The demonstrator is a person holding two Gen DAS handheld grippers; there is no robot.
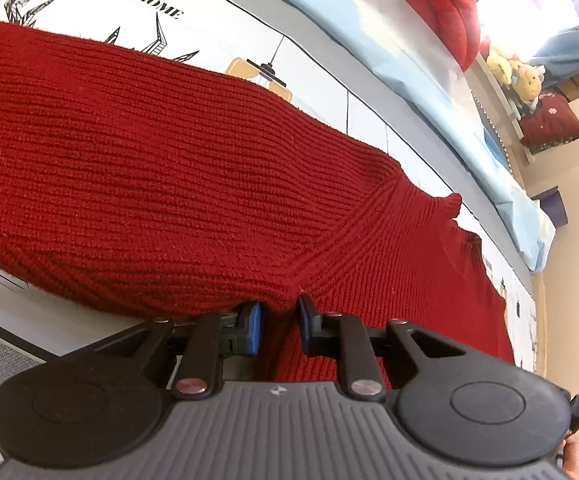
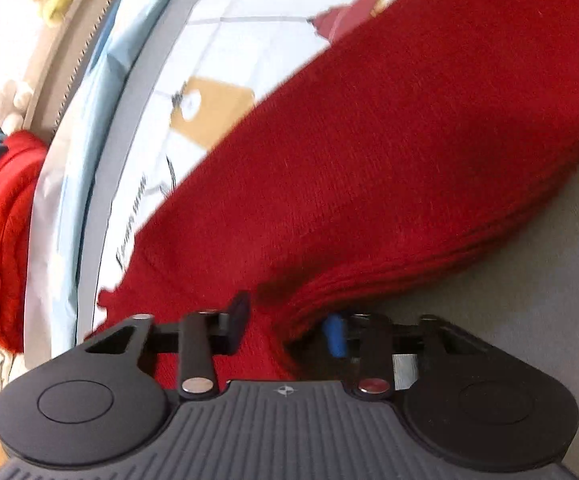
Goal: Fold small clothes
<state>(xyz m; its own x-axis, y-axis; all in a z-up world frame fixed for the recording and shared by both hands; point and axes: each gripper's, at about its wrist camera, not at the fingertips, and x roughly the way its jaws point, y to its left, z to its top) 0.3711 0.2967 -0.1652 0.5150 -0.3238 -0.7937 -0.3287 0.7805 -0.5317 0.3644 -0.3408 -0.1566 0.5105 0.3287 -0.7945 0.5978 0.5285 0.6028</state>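
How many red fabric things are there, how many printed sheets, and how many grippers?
Red fabric things: 3, the red knit sweater, red bedding, red cushion
Printed sheet: 1
Grippers: 2, left gripper, right gripper
Total: 6

We see a dark red rib-knit sweater [image 1: 161, 168] spread flat over a white printed sheet. Its knit ribs run lengthwise across the body, and a diagonal seam meets the short stand-up collar. One fold of the near edge bunches upward. From the right wrist view the same red knit [image 2: 369, 168] appears blurred, its near edge gathered into stacked layers.
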